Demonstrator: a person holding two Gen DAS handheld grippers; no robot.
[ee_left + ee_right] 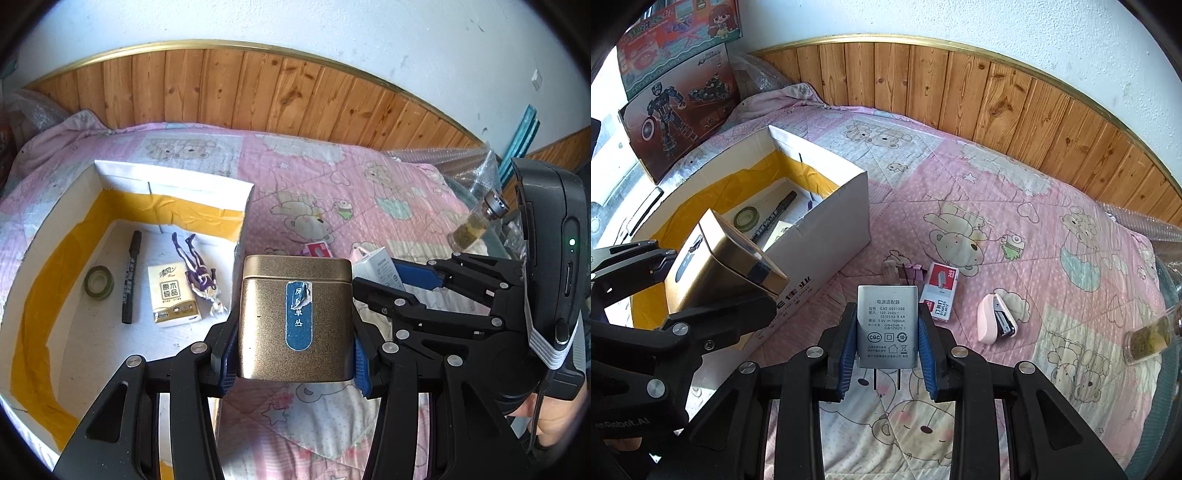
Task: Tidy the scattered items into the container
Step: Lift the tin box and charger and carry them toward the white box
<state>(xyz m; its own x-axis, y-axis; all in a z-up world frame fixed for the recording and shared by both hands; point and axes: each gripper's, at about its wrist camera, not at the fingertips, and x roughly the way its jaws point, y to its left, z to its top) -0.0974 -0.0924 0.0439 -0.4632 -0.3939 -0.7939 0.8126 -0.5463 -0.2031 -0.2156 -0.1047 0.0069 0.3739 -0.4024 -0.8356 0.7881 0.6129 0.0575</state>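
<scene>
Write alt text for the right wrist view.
The right gripper holds a grey power adapter above a pink bear-print quilt. To its left, the left gripper holds a gold tin beside a white cardboard box. A staple box, a pink stapler and a glass bottle lie on the quilt.

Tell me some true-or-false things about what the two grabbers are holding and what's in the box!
1. The left gripper holds a gold tin. True.
2. The right gripper is empty. False: it is shut on a grey power adapter.
3. A black marker lies inside the white box. True.
4. The pink stapler is already in the box. False: it lies on the pink quilt, beside a box of staples.
5. The tissue pack lies on the quilt. False: it is in the box, next to a toy figure.
</scene>
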